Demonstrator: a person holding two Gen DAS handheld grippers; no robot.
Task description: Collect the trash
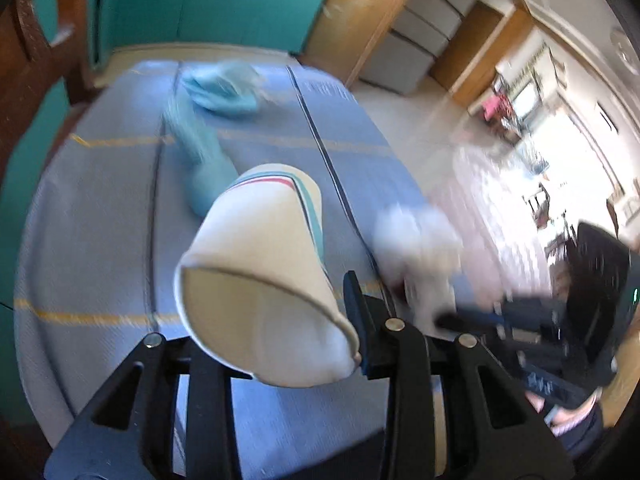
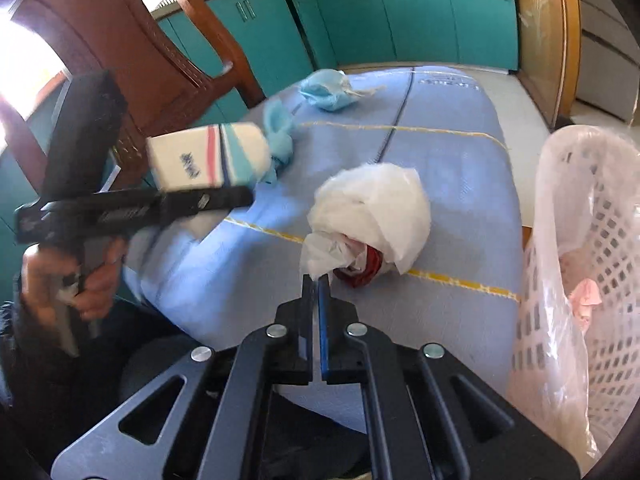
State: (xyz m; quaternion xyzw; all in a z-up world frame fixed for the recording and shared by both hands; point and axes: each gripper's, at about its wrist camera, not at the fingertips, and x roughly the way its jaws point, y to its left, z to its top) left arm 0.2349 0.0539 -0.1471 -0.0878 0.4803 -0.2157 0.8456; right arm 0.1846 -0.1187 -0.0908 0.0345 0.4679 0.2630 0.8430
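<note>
Two grips are set: my left gripper (image 1: 352,320) pinches the squashed paper cup (image 1: 256,280) by its rim above the blue mat (image 2: 460,200), my right gripper (image 2: 316,292) clamps the tissue wad (image 2: 372,208) near the mat's right edge; I should lift both clear before swinging to the lined basket (image 2: 592,240).

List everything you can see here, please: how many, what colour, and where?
Paper cup: one, cream with pink and teal stripes, squeezed in the left gripper.
Tissue wad: one, white around something red, pinched by the right gripper.
Blue wads: at least two, light blue, far side of mat.
Mat: one, pale blue, yellow lines.
Basket: one, white, plastic-lined, right of mat.
Chair: one, brown, left.
Cabinets: teal, behind.
Left gripper: black.
Right gripper: black.
</note>
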